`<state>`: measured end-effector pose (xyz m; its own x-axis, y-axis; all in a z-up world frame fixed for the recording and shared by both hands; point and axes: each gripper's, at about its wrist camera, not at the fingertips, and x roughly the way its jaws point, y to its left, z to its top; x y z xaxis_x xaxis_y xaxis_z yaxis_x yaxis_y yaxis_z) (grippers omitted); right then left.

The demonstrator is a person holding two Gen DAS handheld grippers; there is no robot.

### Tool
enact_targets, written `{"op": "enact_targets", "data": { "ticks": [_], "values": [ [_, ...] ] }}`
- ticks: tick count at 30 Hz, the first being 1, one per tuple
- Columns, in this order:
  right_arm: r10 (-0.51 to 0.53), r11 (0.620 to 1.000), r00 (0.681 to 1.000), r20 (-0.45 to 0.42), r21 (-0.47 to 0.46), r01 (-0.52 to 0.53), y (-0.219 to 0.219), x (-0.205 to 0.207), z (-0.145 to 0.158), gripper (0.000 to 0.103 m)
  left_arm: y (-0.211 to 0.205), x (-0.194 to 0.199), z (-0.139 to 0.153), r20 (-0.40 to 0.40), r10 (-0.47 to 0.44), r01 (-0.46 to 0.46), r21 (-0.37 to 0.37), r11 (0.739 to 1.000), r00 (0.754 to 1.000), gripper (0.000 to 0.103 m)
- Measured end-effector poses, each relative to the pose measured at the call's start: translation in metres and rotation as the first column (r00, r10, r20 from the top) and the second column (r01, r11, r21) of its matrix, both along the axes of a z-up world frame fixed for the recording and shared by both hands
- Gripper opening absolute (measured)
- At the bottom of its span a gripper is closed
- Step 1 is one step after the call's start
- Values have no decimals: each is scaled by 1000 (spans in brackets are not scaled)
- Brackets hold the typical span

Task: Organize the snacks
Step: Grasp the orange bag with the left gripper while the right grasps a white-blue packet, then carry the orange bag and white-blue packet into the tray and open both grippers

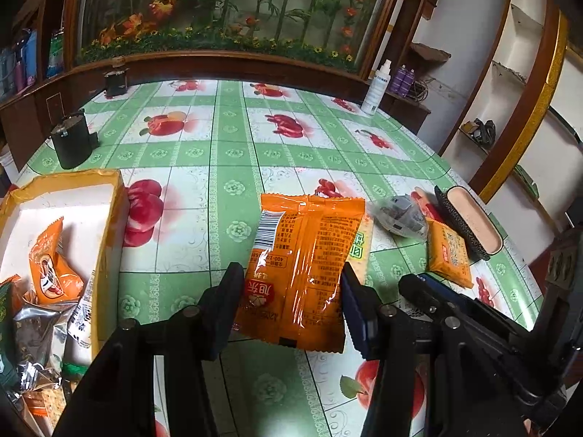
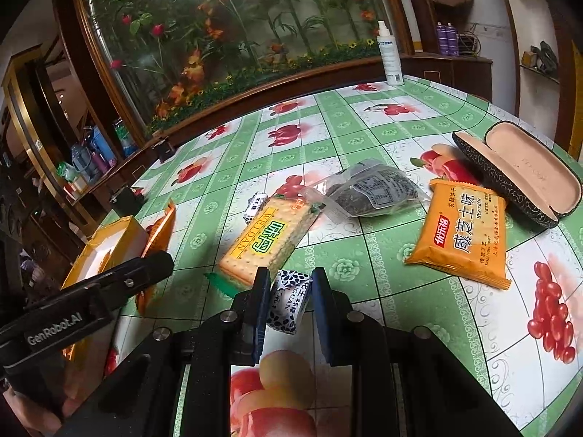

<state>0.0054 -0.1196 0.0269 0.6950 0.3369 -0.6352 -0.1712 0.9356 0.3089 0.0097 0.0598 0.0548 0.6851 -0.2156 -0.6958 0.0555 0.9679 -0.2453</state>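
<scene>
My left gripper [image 1: 291,284] is shut on a large orange snack bag [image 1: 302,266] and holds it above the table. A yellow box [image 1: 109,218] at the left holds several snack packets. My right gripper [image 2: 289,291] is shut on a small white candy with a dark pattern [image 2: 289,300]. On the table lie a WEIDAN cracker pack [image 2: 267,242], a clear bag of dark snack [image 2: 375,191], an orange biscuit pack [image 2: 462,235] and a small wrapped candy [image 2: 255,204]. The left gripper and the yellow box [image 2: 109,251] show at the left of the right wrist view.
An open glasses case [image 2: 517,171] lies at the table's right edge. A white spray bottle [image 2: 390,54] stands at the far edge. Two dark cylindrical holders [image 1: 71,142] stand at the far left. A planter with artificial flowers [image 1: 218,18] runs behind the table.
</scene>
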Motion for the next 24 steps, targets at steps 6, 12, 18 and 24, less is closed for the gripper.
{"op": "enact_targets", "data": {
  "ticks": [6,12,18,24],
  "values": [
    [-21,1000,1000,9,-14,21,-2,-2,1,25,5,-4,9,27,-7,7,-32,999,1000,51],
    [-40,999,999,-11,9,40,-6,1,0,25,15,-11,23,55,-16,20,-64,998,998,51],
    [8,999,1000,-18,36,-8,15,-9,12,25,51,-27,42,97,28,-18,-100,995,995,51],
    [135,989,991,-5,63,-135,63,-14,40,25,109,-37,52,103,157,-142,-146,979,982,52]
  ]
}}
